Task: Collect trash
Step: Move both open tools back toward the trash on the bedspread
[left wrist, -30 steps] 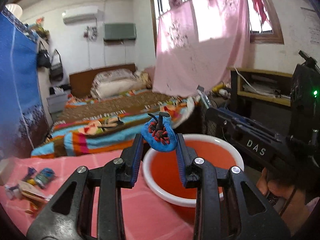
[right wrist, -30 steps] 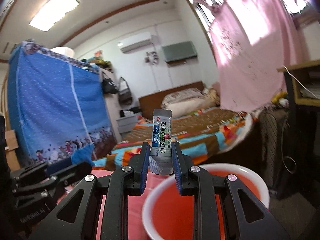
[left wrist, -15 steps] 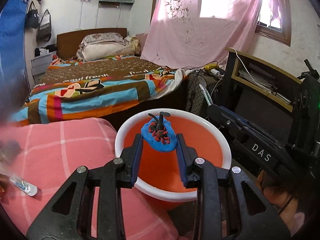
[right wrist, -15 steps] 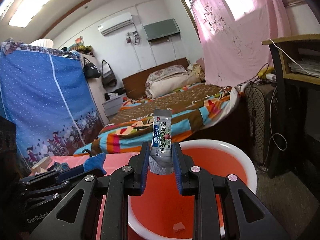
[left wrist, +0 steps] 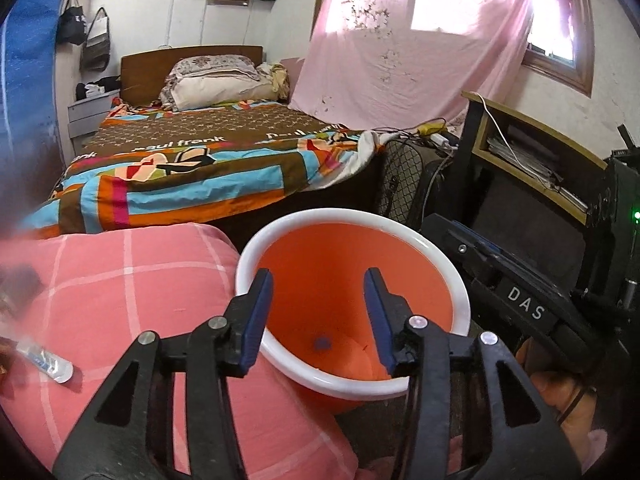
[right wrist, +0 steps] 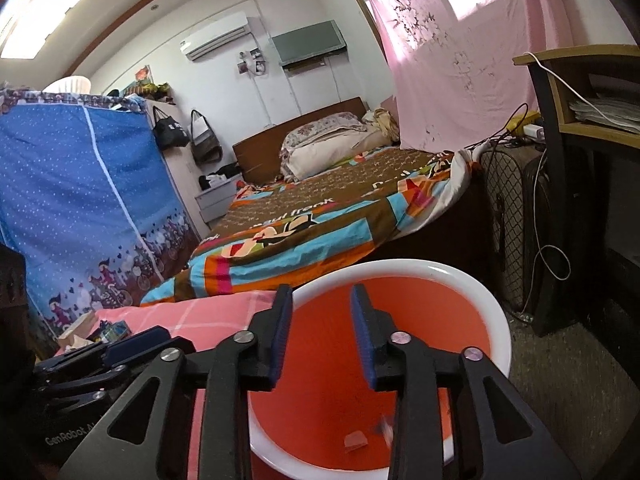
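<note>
An orange bucket with a white rim (left wrist: 352, 216) stands beside the pink checked cloth (left wrist: 120, 280). My left gripper (left wrist: 318, 280) hangs over the bucket's mouth, its jaws opening with nothing between them. A small blue piece (left wrist: 322, 343) lies on the bucket floor. In the right wrist view my right gripper (right wrist: 320, 300) is also above the bucket (right wrist: 460, 276), its jaws opening and empty. Below it a pale scrap (right wrist: 356, 440) and a blurred bit (right wrist: 384, 428) show near the bottom. A clear sachet (left wrist: 48, 362) lies on the cloth at left.
More litter (right wrist: 112, 330) sits at the cloth's far left. A bed with a striped cover (left wrist: 192, 168) lies behind the bucket. A dark desk with shelves (left wrist: 532, 160) and a cabled heater (right wrist: 508, 216) stand to the right. A blue wardrobe (right wrist: 80, 184) fills the left.
Both grippers have opened. The blue crumpled piece has left the left gripper and the printed sachet has left the right one. Both views tilted down toward the bucket.
</note>
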A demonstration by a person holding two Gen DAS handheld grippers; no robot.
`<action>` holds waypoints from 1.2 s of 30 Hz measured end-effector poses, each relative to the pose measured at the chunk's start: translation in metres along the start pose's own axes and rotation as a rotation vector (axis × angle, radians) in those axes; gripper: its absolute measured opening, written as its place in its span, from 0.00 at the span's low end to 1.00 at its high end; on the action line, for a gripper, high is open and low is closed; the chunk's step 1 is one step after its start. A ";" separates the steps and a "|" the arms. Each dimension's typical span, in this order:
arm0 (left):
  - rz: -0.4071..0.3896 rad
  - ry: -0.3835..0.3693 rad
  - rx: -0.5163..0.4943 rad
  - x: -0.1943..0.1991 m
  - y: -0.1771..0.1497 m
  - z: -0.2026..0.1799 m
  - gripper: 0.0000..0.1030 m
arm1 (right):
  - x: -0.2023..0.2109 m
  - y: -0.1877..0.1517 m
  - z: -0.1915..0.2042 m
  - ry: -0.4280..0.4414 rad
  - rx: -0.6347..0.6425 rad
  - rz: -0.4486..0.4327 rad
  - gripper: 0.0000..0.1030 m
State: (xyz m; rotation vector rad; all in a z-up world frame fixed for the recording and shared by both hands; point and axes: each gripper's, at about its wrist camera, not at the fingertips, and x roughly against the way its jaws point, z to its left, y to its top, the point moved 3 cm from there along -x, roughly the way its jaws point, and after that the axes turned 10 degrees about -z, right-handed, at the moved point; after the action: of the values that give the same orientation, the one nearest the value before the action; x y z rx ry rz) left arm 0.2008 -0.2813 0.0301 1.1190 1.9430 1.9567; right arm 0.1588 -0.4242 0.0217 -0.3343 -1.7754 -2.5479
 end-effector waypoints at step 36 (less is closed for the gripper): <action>-0.443 0.590 0.118 0.183 -0.009 0.162 1.00 | 0.020 0.000 0.144 0.307 0.191 -0.338 1.00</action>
State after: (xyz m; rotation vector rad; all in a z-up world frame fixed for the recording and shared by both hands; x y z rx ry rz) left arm 0.1655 -0.0425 0.0708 0.0751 2.3366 2.0686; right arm 0.1629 -0.2885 0.0732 0.3721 -2.0662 -2.4196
